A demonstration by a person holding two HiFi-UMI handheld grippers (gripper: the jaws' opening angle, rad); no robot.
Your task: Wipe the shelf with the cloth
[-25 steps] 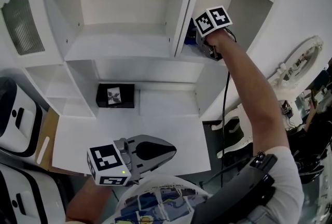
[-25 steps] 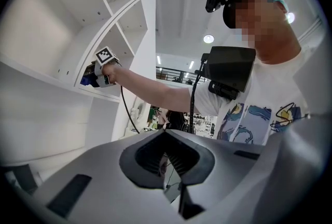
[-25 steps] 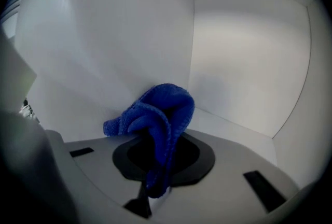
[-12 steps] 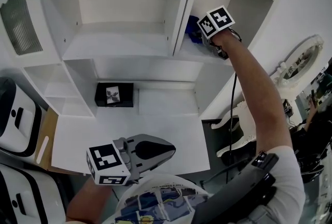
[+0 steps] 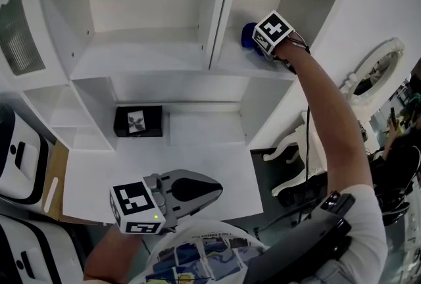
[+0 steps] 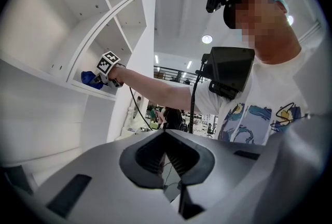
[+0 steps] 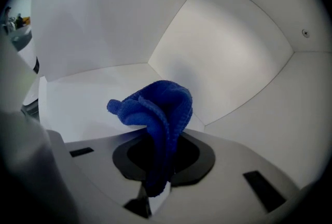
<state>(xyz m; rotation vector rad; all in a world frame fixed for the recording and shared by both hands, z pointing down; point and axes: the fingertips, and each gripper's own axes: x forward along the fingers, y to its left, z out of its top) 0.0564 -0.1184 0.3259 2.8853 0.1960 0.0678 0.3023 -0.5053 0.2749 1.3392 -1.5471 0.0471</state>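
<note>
The white shelving unit [image 5: 151, 20] has slid a little in the head view, so the person's head has shifted along with the reach. Within it, the right-hand shelf [image 5: 227, 60] is the one being worked. A second ago the right claw [image 5: 258, 43] was at the upright divider, at the front edge of this compartment. It has since travelled to the right and further in, so a wiping stroke across the shelf appears to be under way.

The left claw [image 5: 212, 189] has stayed low over the counter [image 5: 197, 144], pressed together with nothing between its jaws.

The right claw pinches the blue cloth [image 7: 155, 106], which bunches out ahead of it. In the right gripper view the bunch sits low over the shelf board, with the back corner beyond it. Whether it presses on the surface cannot be told. A small black box [image 5: 138, 121] at the back of the counter has not moved.
</note>
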